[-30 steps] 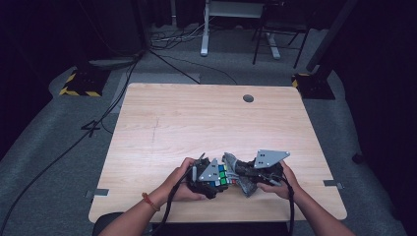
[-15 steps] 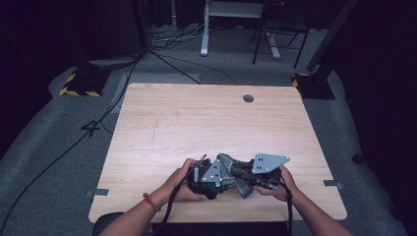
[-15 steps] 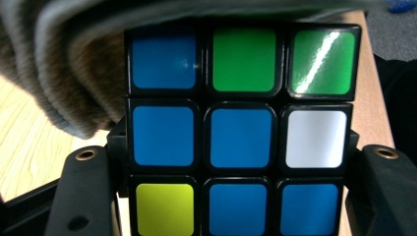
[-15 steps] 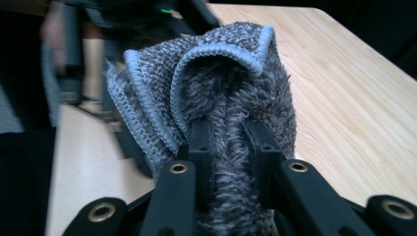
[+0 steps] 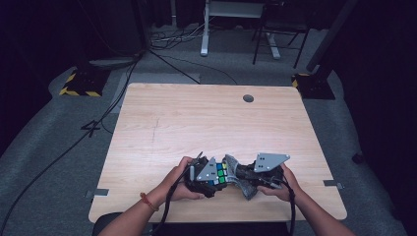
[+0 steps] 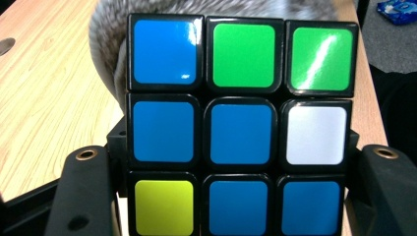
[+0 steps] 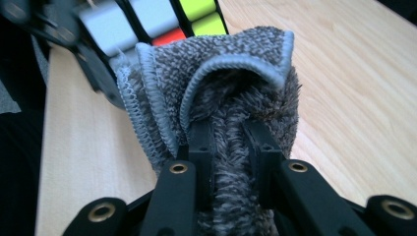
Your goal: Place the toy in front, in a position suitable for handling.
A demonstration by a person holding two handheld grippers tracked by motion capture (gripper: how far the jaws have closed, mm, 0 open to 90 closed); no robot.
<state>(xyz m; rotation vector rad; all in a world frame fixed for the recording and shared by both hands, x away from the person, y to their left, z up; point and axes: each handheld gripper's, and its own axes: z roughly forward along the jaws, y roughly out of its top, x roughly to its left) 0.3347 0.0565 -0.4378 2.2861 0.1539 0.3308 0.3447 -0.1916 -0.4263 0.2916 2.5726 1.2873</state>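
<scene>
Left tool (image 5: 209, 178) clamps puzzle cube (image 6: 240, 123); right tool (image 5: 255, 178), clamping grey cloth (image 7: 231, 98), has shifted: wiping is underway.

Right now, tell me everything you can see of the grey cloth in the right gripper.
The grey cloth looks like fluffy microfibre with a paler stitched hem. It is bunched and folded over, pinched between the right gripper's black fingers. Its folded end presses against the puzzle cube in the left gripper. In the high view it hangs between both hands near the table's front edge; whether it touches the wood is unclear.
</scene>
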